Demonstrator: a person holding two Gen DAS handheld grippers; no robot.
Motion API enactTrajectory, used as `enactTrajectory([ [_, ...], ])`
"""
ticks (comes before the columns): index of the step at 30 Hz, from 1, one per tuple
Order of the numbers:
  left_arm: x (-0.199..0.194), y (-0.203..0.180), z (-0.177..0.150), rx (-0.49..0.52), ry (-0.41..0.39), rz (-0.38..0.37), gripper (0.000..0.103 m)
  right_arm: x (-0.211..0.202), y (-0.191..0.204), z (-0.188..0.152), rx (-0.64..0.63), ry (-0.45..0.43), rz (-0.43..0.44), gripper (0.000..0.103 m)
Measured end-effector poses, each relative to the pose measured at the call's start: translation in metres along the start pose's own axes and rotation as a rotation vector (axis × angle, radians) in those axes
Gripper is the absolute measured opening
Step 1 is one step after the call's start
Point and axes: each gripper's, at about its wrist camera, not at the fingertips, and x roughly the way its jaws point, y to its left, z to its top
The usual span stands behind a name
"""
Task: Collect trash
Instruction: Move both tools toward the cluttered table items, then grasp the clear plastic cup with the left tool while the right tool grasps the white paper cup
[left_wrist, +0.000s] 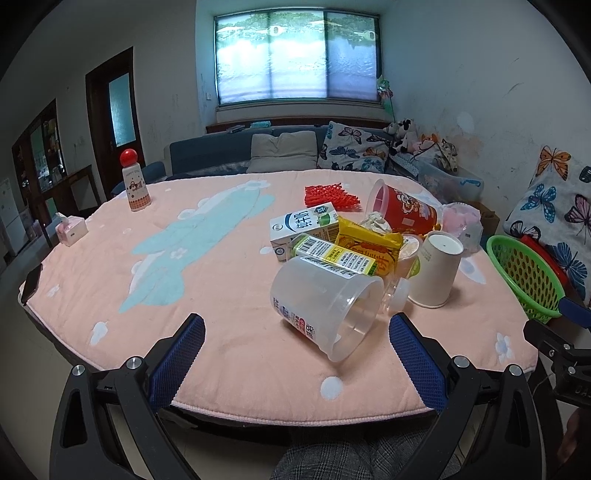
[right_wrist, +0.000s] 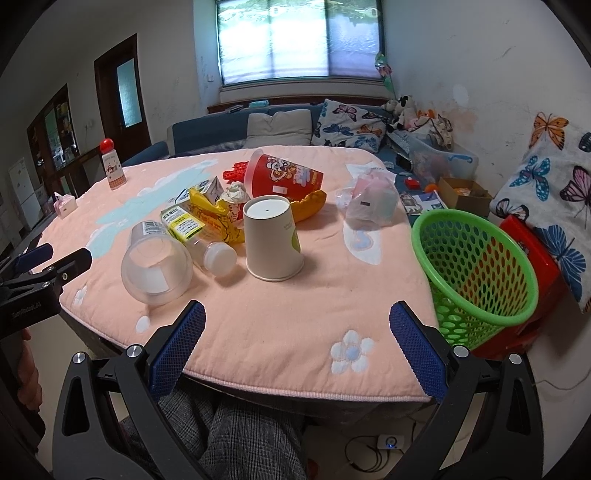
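Note:
A heap of trash lies on the pink tablecloth (left_wrist: 221, 288). A clear plastic cup (left_wrist: 325, 310) lies on its side nearest my left gripper (left_wrist: 295, 339), which is open and empty just short of it. Behind are a milk carton (left_wrist: 303, 225), a yellow wrapper (left_wrist: 369, 240), a plastic bottle (right_wrist: 199, 236), a red noodle tub (right_wrist: 284, 177) on its side and an upside-down paper cup (right_wrist: 273, 240). My right gripper (right_wrist: 295, 332) is open and empty at the table's near edge. A green mesh basket (right_wrist: 476, 273) stands off the table's right edge.
A red-capped bottle (left_wrist: 135, 181) and a pink tissue box (left_wrist: 70, 230) stand at the far left, a phone (left_wrist: 31, 282) at the left edge. A crumpled plastic bag (right_wrist: 373, 199) lies at the right. A red stool (right_wrist: 532, 258) carries the basket; a sofa lies beyond.

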Motion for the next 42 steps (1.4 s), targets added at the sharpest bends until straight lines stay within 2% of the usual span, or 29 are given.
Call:
enactTrajectory([
  [28,0.055,0.015,0.022,-0.023,0.112,0.002,0.097,0.051,0.004,0.026,-0.022,0.078,0.038,0.099],
  [42,0.077,0.024,0.033,-0.055,0.176,0.002,0.097,0.081,0.010,0.048,-0.054,0.084,0.079,0.099],
])
